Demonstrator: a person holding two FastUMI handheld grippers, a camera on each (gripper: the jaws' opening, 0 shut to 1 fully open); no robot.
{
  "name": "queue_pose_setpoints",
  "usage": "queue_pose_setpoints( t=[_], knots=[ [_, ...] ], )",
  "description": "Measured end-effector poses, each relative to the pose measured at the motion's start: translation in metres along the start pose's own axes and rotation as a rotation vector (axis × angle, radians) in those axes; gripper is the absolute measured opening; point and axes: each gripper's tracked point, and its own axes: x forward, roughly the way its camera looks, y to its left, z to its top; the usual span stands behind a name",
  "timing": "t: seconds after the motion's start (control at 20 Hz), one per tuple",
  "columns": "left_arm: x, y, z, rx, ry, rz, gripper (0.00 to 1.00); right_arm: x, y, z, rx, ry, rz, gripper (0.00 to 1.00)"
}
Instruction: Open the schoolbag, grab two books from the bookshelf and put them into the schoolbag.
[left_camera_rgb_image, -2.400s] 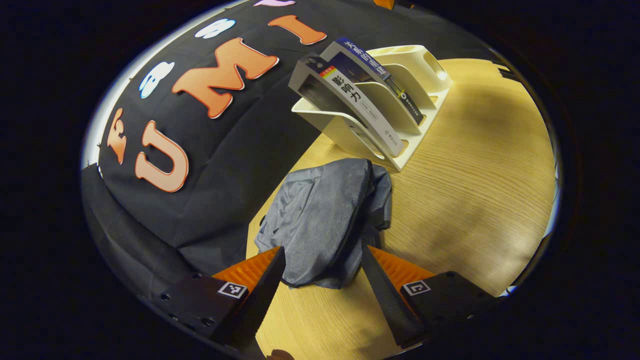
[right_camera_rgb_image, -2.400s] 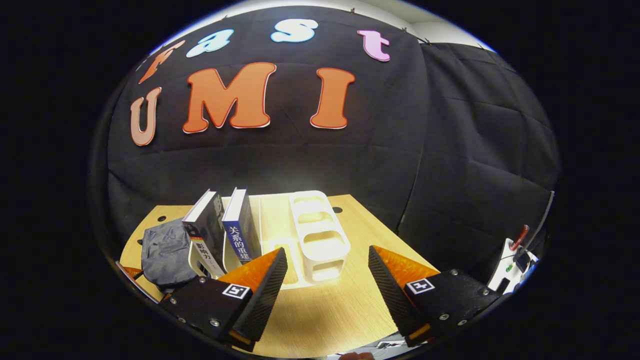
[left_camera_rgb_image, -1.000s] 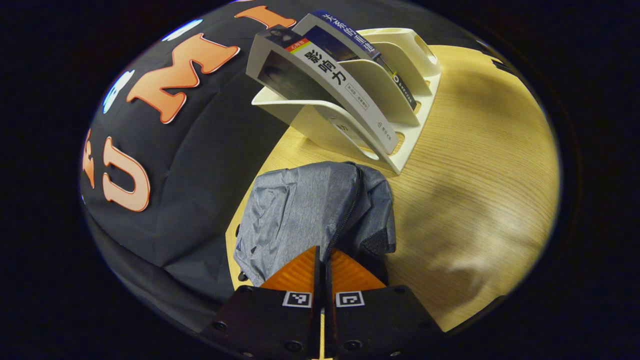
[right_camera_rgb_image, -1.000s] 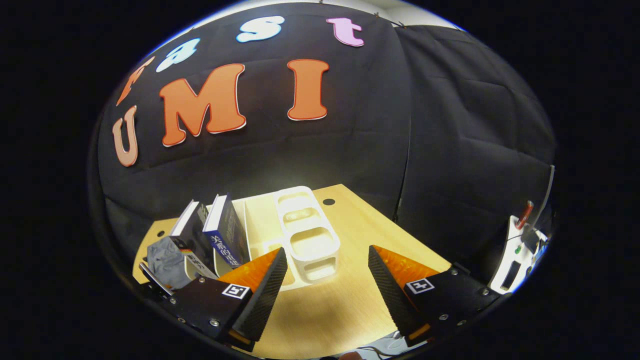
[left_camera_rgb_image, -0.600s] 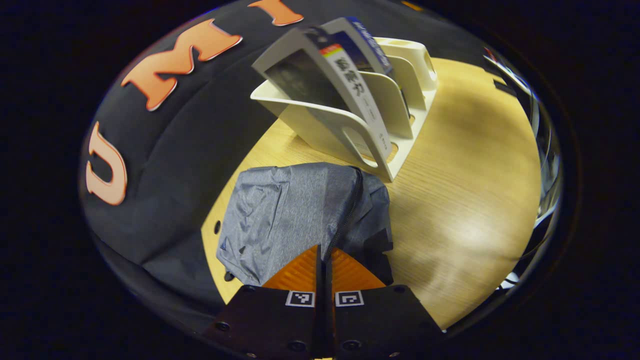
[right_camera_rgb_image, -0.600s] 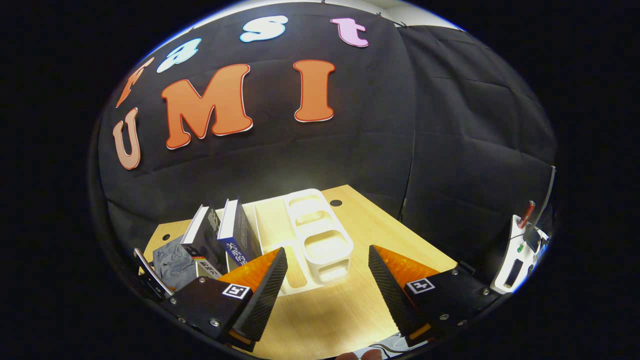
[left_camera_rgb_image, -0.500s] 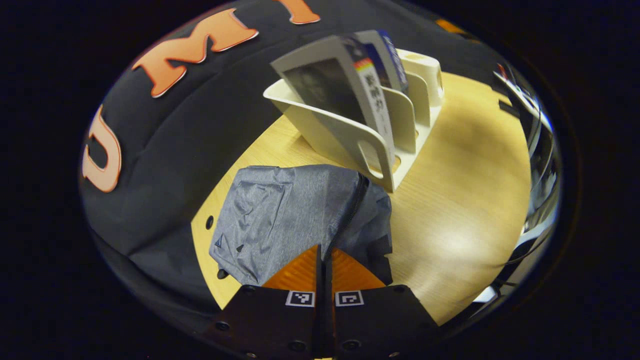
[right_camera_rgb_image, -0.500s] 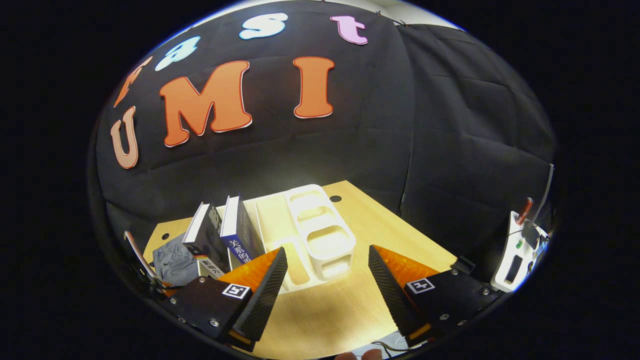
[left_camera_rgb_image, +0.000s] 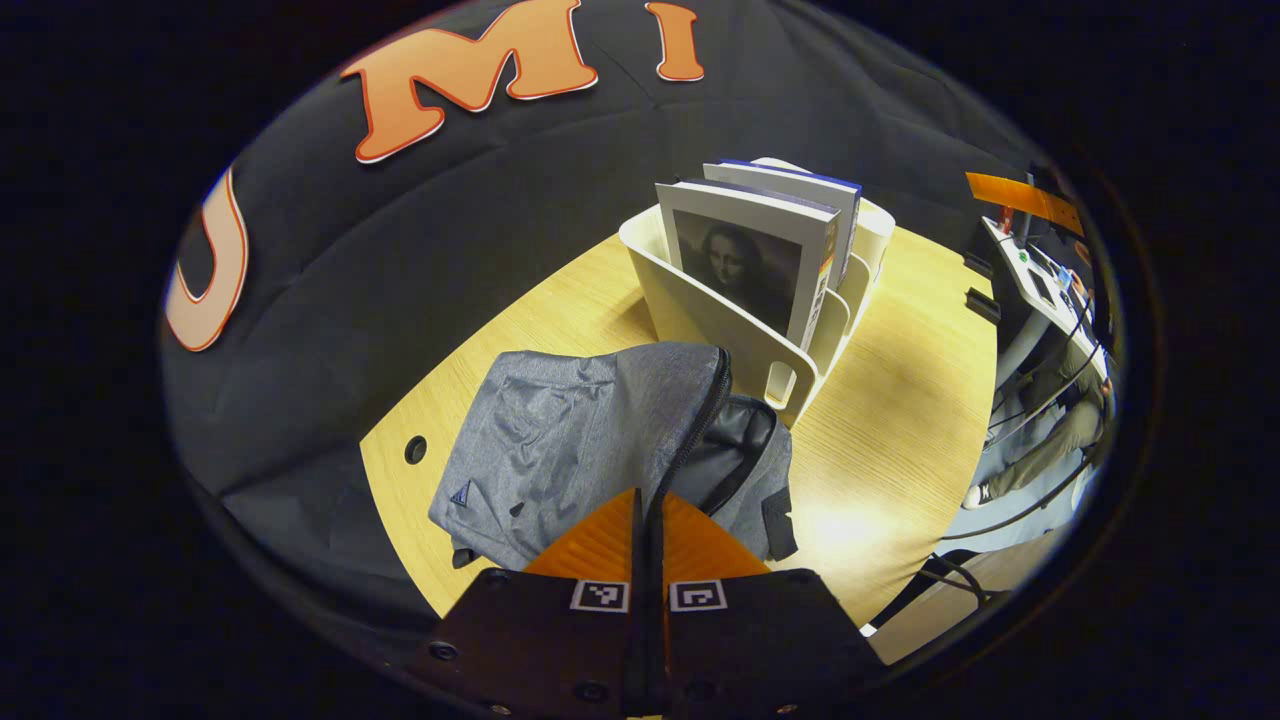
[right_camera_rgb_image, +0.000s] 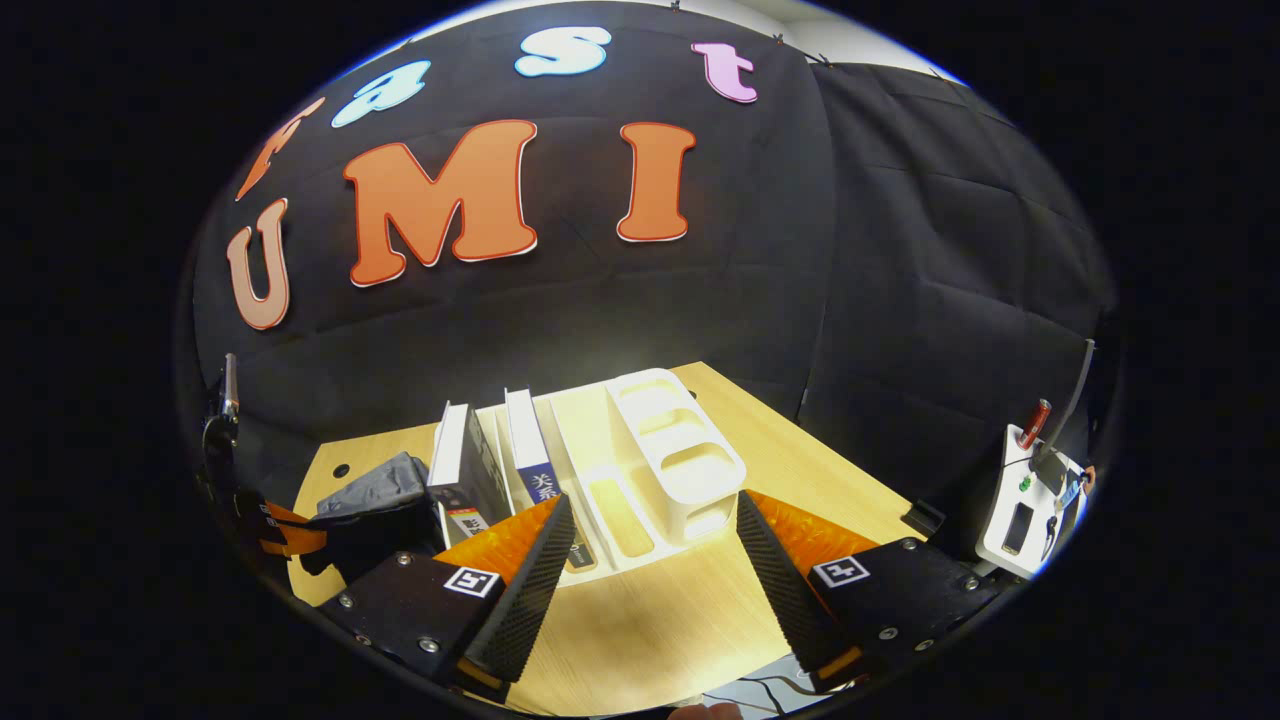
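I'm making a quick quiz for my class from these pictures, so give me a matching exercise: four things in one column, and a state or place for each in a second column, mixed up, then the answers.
Column one:
1. schoolbag
2. left gripper
3. right gripper
4. books

Column two:
A. fingers spread apart, holding nothing
B. standing in the bookshelf
C. fingers closed together at the zipper
D. lying on the table, partly unzipped

Pairs: 1-D, 2-C, 3-A, 4-B
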Motion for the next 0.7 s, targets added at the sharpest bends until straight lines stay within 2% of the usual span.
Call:
queue_pose_setpoints(
  t=[0.15,0.25,0.6,0.7],
  knots=[
    [-0.009,0.007,0.007,0.055,-0.022,-0.018,0.01,-0.015,0.009,0.003,0.017,-0.003,-0.003,0.98],
    [-0.016,0.013,0.017,0.048,-0.056,-0.045,0.01,-0.025,0.017,0.010,-0.002,-0.016,-0.002,0.98],
    [-0.036,0.070,0.054,-0.020,-0.122,0.001,0.00,-0.040,0.046,0.040,-0.078,-0.032,0.065,0.98],
    [-0.039,0.083,0.060,-0.015,-0.125,0.017,0.01,-0.038,0.061,0.049,-0.088,-0.024,0.108,0.98]
  ],
)
